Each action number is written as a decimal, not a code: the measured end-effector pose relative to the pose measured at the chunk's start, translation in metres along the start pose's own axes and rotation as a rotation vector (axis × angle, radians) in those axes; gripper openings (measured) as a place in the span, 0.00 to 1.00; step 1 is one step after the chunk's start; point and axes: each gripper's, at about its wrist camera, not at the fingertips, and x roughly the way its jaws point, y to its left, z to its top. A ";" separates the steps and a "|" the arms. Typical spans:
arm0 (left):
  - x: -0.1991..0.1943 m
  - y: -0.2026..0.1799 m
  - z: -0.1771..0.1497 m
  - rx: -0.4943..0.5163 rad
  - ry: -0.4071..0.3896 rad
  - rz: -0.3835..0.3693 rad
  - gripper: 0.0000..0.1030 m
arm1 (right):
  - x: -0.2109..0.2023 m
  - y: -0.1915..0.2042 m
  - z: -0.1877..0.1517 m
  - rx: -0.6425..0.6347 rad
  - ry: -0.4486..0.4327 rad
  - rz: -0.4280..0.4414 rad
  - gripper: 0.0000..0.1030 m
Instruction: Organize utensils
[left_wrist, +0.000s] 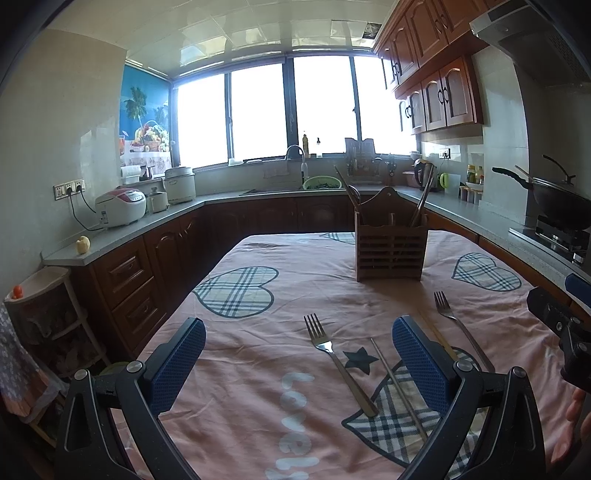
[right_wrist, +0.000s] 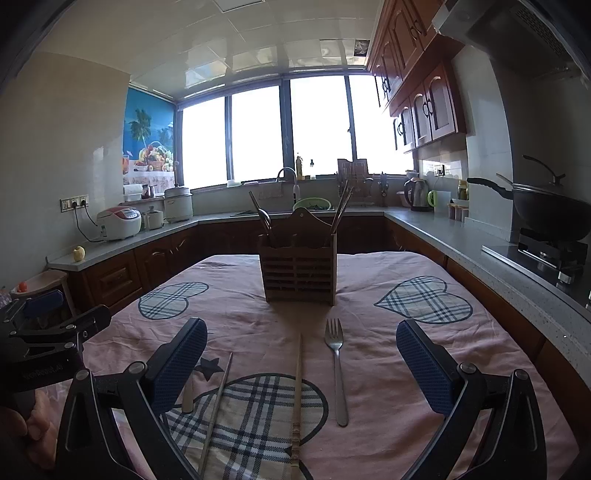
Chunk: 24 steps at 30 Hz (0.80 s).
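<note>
- Two forks were seen from the left wrist camera on the pink tablecloth (left_wrist: 280, 258): one fork (left_wrist: 338, 363) lay between the spread fingers of the left gripper (left_wrist: 299, 363), and a second fork (left_wrist: 461, 328) lay to the right of the right-hand pad.
- A metal chopstick (left_wrist: 397, 386) was laid just beside the first fork, and a wooden chopstick (left_wrist: 436, 334) was partly hidden behind the right-hand pad.
- The left gripper was held wide apart above the cloth, with nothing grasped.
- A wooden utensil holder (left_wrist: 391, 251) was stood upright farther back on the table, with utensils leaning out of it.
- Part of the right gripper (left_wrist: 561, 332) was visible at the right edge.
- From the right wrist camera, the right gripper (right_wrist: 301, 363) was likewise released, its blue pads set well apart and nothing gripped.
- Between those pads, the second fork (right_wrist: 338, 373), the wooden chopstick (right_wrist: 297, 402) and the metal chopstick (right_wrist: 216, 410) were laid roughly parallel on the cloth.
- Only the handle end of the first fork (right_wrist: 187, 398) could be seen beside the left-hand pad.
- The utensil holder (right_wrist: 299, 273) was centred beyond them, apart from the loose pieces.
- The left gripper (right_wrist: 48, 325) was seen at the left edge.
</note>
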 end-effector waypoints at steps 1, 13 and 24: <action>0.000 0.000 0.000 -0.001 -0.001 0.003 0.99 | 0.000 0.000 0.000 0.000 0.000 0.001 1.00; 0.000 0.002 -0.001 -0.002 -0.003 0.002 0.99 | 0.000 0.000 0.002 -0.003 -0.006 0.004 1.00; -0.001 0.001 -0.001 -0.002 -0.004 0.001 0.99 | -0.001 0.000 0.002 -0.004 -0.007 0.005 1.00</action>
